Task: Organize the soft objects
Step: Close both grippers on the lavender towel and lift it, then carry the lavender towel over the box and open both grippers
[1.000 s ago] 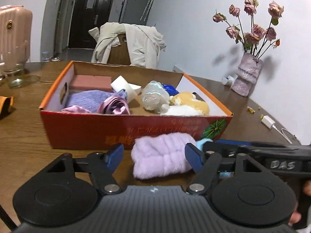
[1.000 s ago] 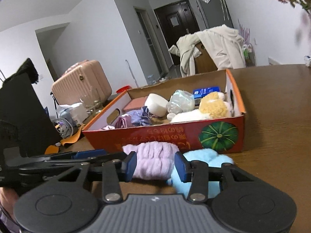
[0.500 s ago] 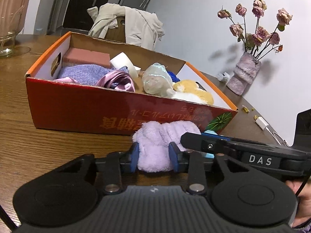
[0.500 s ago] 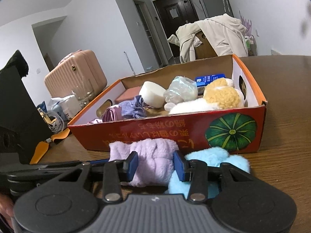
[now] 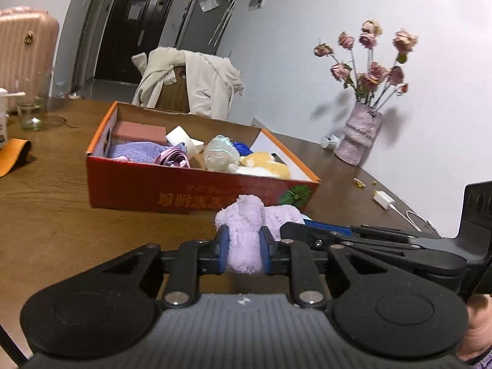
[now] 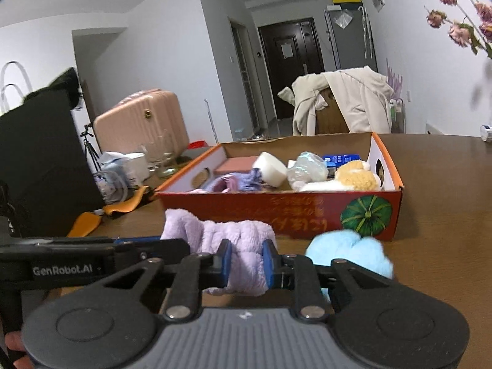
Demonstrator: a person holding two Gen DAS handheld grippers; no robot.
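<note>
A brown wooden table (image 5: pixel 46 215) carried the whole scene. On it stood an open orange-red cardboard box (image 5: pixel 184 193) with a green pumpkin printed on its near wall; inside lay a pink block (image 5: pixel 138 130), a purple knitted cloth (image 5: pixel 135 150), a white sponge (image 6: pixel 272 169), a crumpled clear plastic bag (image 5: pixel 220 153) and a yellow-and-white plush toy (image 5: pixel 264 163). A chair draped with a cream jacket (image 5: pixel 196 83) stood behind the box, and a pink vase of dried roses (image 5: pixel 359 135) stood well off to one side, near a white charger (image 5: pixel 382 198).

In front of the box's near wall was a lilac fluffy towel (image 6: pixel 221 240) — both tools gripped it. The left gripper (image 5: pixel 244 253) had just been closing, and its blue pads were clamped on one bunched end of the towel. The right gripper (image 6: pixel 246 264) had likewise just been closing and squeezed the other end between its pads. The towel stretched between the two, just short of the box and outside it.

Beside the towel, touching the right gripper's outer finger, lay a light-blue fluffy ball (image 6: pixel 350 255) on the table.
</note>
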